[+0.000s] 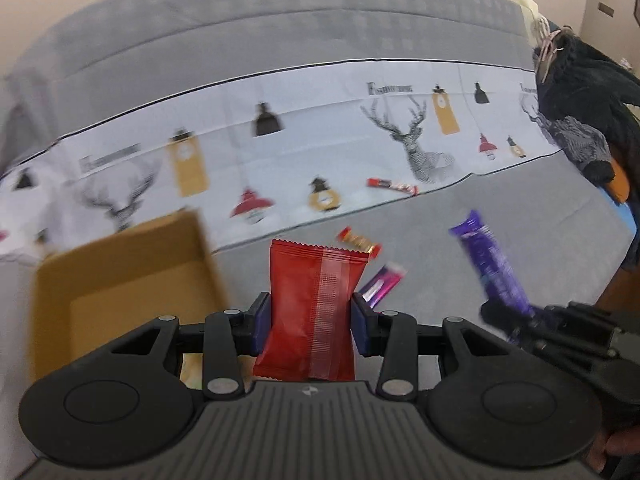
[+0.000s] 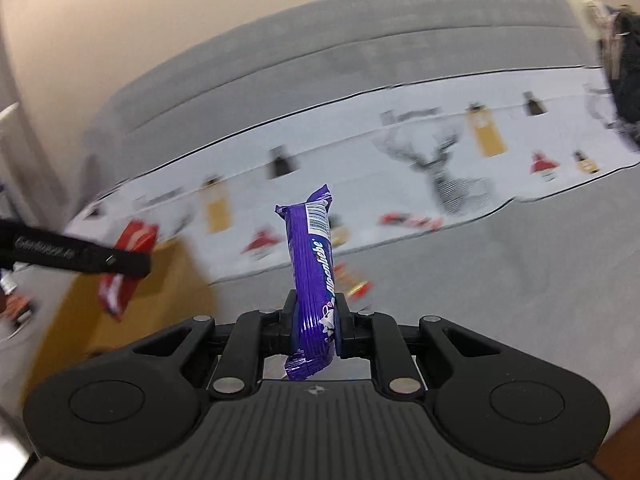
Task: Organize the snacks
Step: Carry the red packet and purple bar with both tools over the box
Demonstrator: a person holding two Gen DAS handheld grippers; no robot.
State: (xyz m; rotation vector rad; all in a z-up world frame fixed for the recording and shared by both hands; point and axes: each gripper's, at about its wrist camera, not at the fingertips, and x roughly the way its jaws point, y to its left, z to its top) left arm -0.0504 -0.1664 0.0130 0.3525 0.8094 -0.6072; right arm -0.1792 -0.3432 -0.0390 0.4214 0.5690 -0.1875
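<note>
Lying loose on the grey sofa (image 1: 500,216): three small snacks. One cardboard box (image 1: 120,280); contents unclear. Left gripper (image 1: 310,316) fingers clamp one red packet (image 1: 304,304); right gripper (image 2: 316,320) fingers clamp one purple bar (image 2: 310,264).

Place: you are in a home living room.
Evidence: grey sofa (image 1: 280,40), deer-print cloth (image 1: 320,132), clothes heaped (image 1: 576,92) at its end.
</note>
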